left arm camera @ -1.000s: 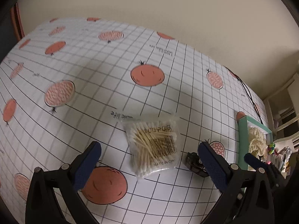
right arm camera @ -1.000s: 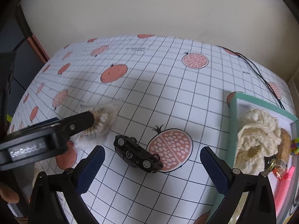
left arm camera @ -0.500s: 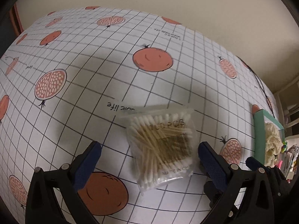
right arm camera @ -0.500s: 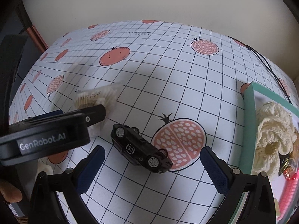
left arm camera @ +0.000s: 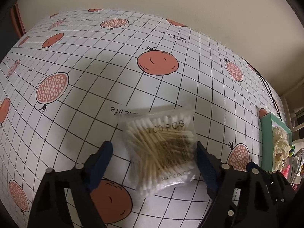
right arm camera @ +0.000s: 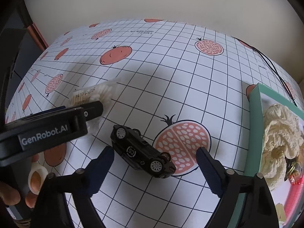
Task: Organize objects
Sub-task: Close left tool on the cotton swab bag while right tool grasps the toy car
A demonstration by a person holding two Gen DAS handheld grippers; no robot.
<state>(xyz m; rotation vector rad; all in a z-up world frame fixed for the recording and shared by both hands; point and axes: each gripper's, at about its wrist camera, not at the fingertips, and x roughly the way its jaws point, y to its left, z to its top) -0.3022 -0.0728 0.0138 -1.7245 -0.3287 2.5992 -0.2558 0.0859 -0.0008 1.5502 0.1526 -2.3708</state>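
A clear bag of cotton swabs (left arm camera: 161,150) lies flat on the grid-patterned tablecloth (left arm camera: 114,72). My left gripper (left arm camera: 153,152) points steeply down over it, its jaws closing with the bag between them. The right pad sits at the bag's edge, while the left pad (left arm camera: 105,153) stands apart from it. A black toy car (right arm camera: 140,152) lies upside down, wheels up, on a pomegranate print. My right gripper (right arm camera: 154,152) straddles it with jaws closing, and neither pad touches the car. One finger of the left gripper (right arm camera: 93,109) shows beside the bag of swabs (right arm camera: 95,95).
A teal tray (right arm camera: 254,117) stands at the right, holding a cream lace cloth (right arm camera: 281,133) and small colourful items. A black cable (right arm camera: 269,62) runs along the far right edge by the wall. A person's fingers (right arm camera: 36,180) grip the left handle.
Both grippers came down closer to the table. Their jaws then narrowed, the left around the swab bag and the right around the toy car. Bag and car have not moved.
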